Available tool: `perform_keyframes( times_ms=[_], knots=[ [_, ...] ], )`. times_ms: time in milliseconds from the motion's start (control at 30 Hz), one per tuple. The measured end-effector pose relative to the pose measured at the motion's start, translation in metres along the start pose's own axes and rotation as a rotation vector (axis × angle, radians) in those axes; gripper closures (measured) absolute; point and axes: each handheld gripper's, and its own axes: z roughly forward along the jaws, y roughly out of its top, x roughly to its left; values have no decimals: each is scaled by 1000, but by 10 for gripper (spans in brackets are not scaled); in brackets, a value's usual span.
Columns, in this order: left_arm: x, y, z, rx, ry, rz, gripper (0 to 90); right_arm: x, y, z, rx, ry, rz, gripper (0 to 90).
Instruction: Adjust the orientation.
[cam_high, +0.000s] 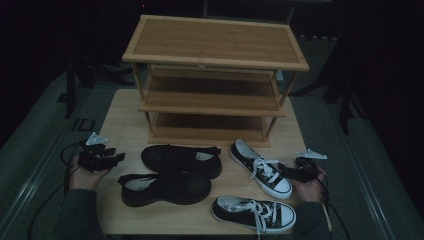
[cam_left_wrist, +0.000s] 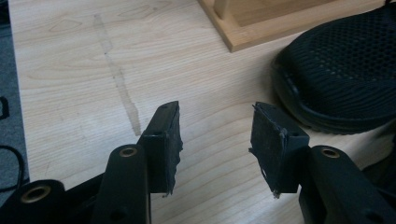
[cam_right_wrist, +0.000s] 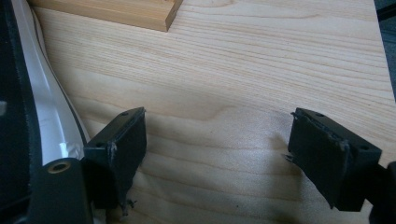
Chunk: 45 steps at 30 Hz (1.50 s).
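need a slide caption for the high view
Two open claws, left and right, flank four shoes before an empty three-tier wooden rack.

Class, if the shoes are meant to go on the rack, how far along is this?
Done: nothing; the rack holds no shoes. In hand: nothing; left gripper and right gripper are open. Left: both black shoes and both white-soled sneakers sit on the table.

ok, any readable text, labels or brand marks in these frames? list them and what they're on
"ID": pale marking on the dark floor left of the table; dim, could be part of a longer mark.
No readable brand or label on the black shoes, the sneakers or the wooden rack.
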Motion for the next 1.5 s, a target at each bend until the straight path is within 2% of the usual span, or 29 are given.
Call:
perform_keyframes(
  times_ms=[167, 300, 367, 533, 900, 1133, 1500],
  knots=[
    [-7, 7, -6, 8, -14, 34, 529, 0, 0, 0, 0, -2, 0, 189],
    [-10, 12, -10, 2, -16, 46, 517, 0, 0, 0, 0, -1, 0, 189],
    [-15, 15, -13, -1, -28, 68, 518, 1, 0, 0, 0, -1, 0, 189],
    [-18, 23, -19, -6, -61, 93, 520, 1, 0, -1, 0, -1, 0, 189],
    [-23, 32, -21, 34, -101, 152, 516, 1, -1, -1, 1, -1, 0, 189],
    [-25, 34, -19, 59, -112, 175, 516, 1, -1, -1, 2, 2, -2, 182],
    [-28, 35, -22, 86, -158, 200, 525, 1, -1, -1, 4, 7, -6, 170]
  ],
)
